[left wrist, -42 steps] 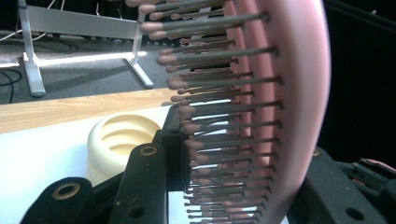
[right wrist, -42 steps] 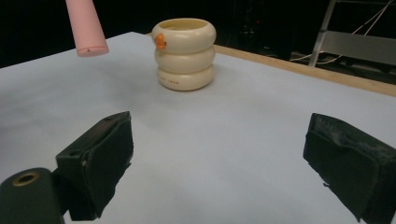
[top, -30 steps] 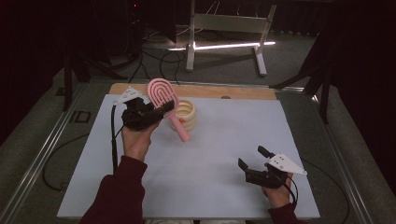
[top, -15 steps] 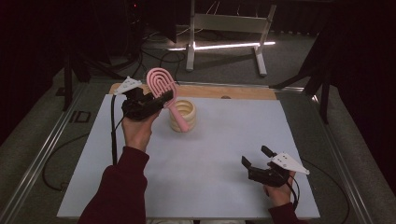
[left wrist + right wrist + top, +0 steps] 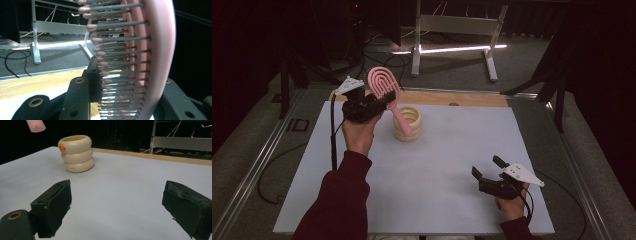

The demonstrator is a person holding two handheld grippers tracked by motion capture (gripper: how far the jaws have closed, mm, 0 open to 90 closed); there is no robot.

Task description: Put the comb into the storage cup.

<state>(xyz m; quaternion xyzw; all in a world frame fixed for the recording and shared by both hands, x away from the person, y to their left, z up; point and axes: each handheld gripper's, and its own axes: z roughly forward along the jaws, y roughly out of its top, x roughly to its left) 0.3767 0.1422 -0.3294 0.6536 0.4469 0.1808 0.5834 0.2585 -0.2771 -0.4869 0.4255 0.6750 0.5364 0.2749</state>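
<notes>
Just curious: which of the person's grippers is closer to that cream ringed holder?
Left. The left gripper holds the pink brush right beside the cream holder; the right gripper sits open, far off.

Upper left of centre in the high view, your left gripper holds the hairbrush above the table, handle slanting down to the right over the ringed holder. The holder stands on the table just right of that gripper. Your right gripper sits lower right, well apart.

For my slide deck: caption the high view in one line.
Left gripper holds a pink hairbrush above a cream ringed holder; right gripper rests open on the white table.
</notes>
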